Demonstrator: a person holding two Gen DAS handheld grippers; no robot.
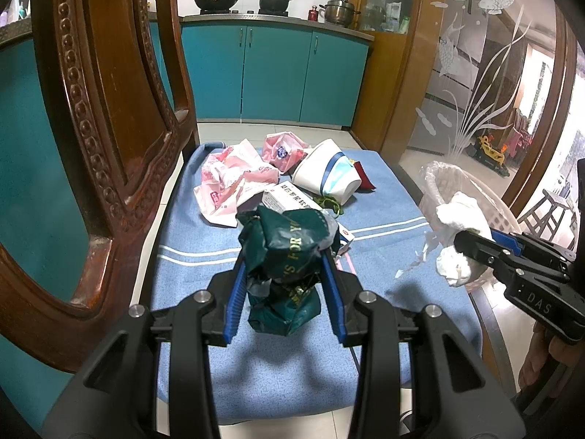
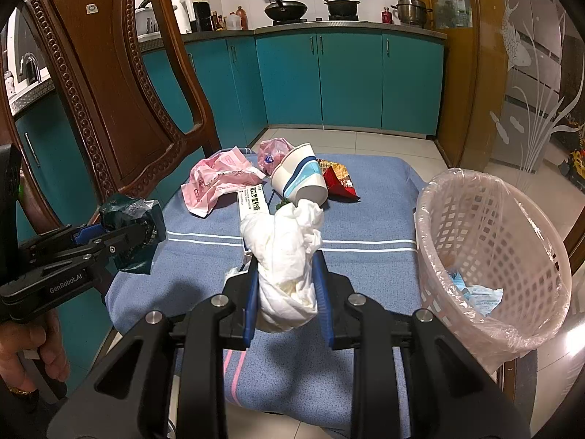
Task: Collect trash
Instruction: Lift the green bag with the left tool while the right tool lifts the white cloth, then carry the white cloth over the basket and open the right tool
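My left gripper [image 1: 285, 256] is shut on a crumpled dark green bag [image 1: 289, 245] and holds it above the blue cloth [image 1: 384, 219]; it also shows at the left of the right wrist view [image 2: 140, 234]. My right gripper [image 2: 283, 259] is shut on a wad of white tissue [image 2: 289, 252], also seen in the left wrist view [image 1: 460, 226], left of the pink-lined basket [image 2: 493, 248]. More trash lies on the cloth: pink bags [image 2: 215, 179], a paper cup [image 2: 299, 179], a white box [image 2: 252, 201], a red wrapper [image 2: 340, 181].
A carved wooden chair back [image 2: 109, 84] stands at the left. The basket holds a few scraps [image 2: 479, 296]. Teal cabinets [image 2: 347, 80] and a glass door [image 2: 530, 73] lie beyond.
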